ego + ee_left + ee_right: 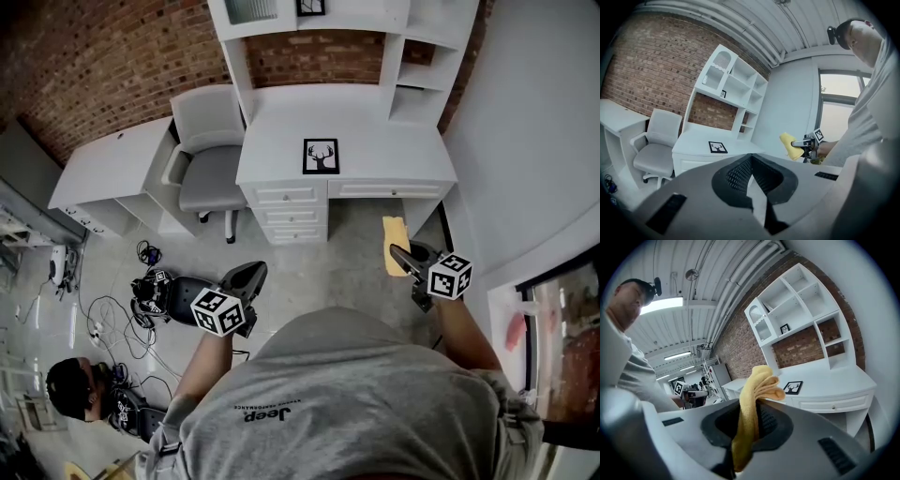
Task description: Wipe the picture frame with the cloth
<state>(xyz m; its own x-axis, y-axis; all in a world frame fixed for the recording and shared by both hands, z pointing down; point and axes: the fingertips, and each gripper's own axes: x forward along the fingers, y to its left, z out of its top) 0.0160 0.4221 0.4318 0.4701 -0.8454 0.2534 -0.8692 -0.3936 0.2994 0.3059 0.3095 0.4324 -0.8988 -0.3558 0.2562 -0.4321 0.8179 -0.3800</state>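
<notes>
The black picture frame (321, 156) with a deer print lies on the white desk (394, 161), and shows in the left gripper view (718, 147) and the right gripper view (792, 387). My right gripper (403, 255) is shut on a yellow cloth (395, 244), which sticks up folded from its jaws (754, 399). It hangs over the floor in front of the desk's right end, well short of the frame. My left gripper (248, 279) is lower left, shut with nothing in it (749, 161). From the left gripper view, the right gripper (802, 142) and cloth (789, 143) are seen.
A grey office chair (208, 159) stands left of the desk. A white shelf unit (412, 37) rises behind it, with a small frame (310, 7) on top. A low white table (112, 169) is at left. Cables and gear (150, 291) lie on the floor; another person (70, 389) is lower left.
</notes>
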